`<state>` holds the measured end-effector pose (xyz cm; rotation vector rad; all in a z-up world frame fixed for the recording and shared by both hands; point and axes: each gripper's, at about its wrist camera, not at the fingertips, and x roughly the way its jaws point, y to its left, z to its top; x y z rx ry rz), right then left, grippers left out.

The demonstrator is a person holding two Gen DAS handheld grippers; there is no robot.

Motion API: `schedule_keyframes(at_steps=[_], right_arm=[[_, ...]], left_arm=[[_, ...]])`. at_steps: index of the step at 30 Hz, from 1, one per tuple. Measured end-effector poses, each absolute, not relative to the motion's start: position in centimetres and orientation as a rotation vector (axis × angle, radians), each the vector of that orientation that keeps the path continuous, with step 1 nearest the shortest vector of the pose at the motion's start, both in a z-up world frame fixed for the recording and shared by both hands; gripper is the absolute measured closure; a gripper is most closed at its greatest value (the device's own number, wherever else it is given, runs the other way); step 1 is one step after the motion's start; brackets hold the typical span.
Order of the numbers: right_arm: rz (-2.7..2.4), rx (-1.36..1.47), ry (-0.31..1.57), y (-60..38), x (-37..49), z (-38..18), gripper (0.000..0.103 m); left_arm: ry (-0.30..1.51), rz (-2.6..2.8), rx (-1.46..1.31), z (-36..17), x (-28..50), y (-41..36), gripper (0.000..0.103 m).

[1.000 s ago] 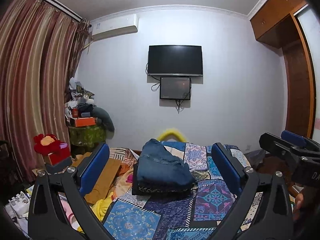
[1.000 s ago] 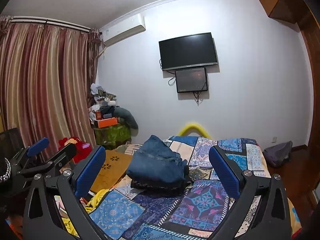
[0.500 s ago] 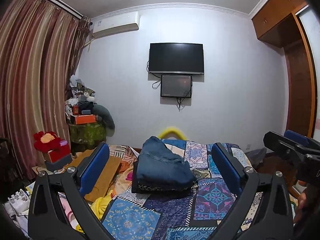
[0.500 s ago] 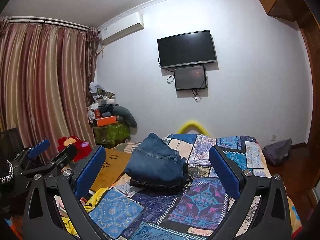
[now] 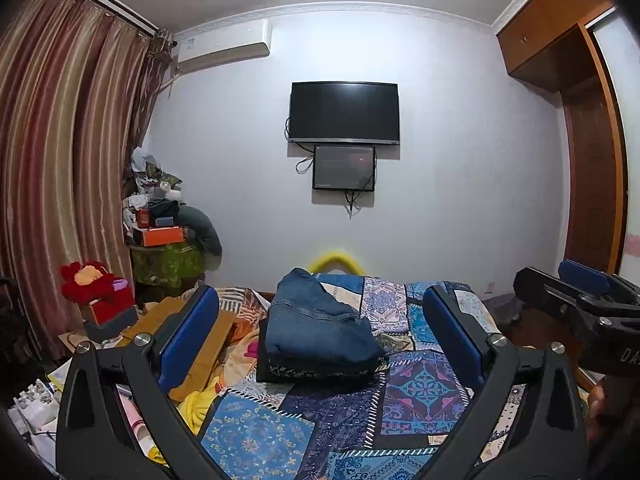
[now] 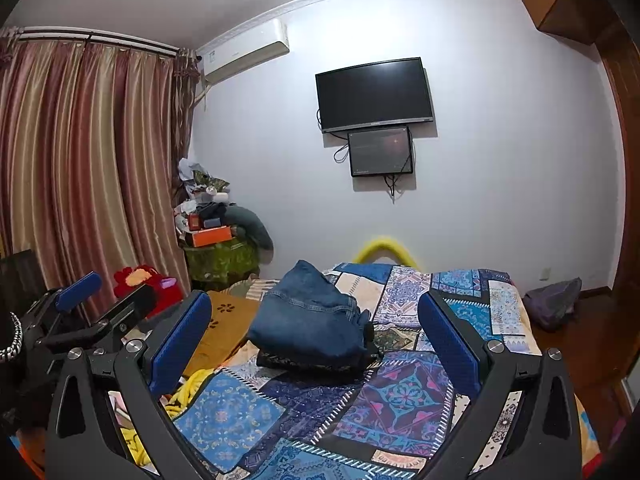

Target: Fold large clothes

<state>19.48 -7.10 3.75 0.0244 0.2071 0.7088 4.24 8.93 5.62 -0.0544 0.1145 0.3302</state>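
Patchwork bedspread (image 5: pixel 420 384) is seen below & ahead of both grippers. Folded jeans (image 5: pixel 316 328) are stacked on a dark folded garment (image 5: pixel 312 372), lying straight ahead, well apart from the fingers. Left gripper (image 5: pixel 320 336) is held w/ jaws spread wide, nothing gripped; right gripper (image 6: pixel 316 332) likewise spread, empty

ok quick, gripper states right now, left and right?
Left gripper: open, holding nothing, above the patchwork bedspread, short of the folded jeans.
Right gripper: open, holding nothing.
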Motion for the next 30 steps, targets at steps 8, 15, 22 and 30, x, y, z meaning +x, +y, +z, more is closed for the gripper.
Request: schedule_keyframes(at_steps=[8,15,22,30], right_arm=[[0.706,0.024,0.207,-7.06,19.54,3.91,0.000],[0.702,0.023,0.204,-7.11,19.49,3.77,0.000],[0.702,0.027,0.209,-7.24,19.69,3.52,0.000],[0.701,0.019,0.218,-7.01,19.89,3.41,0.000]], left_arm=[[0.122,0.308,-0.073,5.60,4.41,8.98,0.001],[0.118,0.294,-0.071,5.47,4.32,8.88,0.001],[0.123,0.295,-0.056,5.22,4.27,8.54,0.001],[0.133,0.309,-0.072,5.00,4.38,8.91,0.001]])
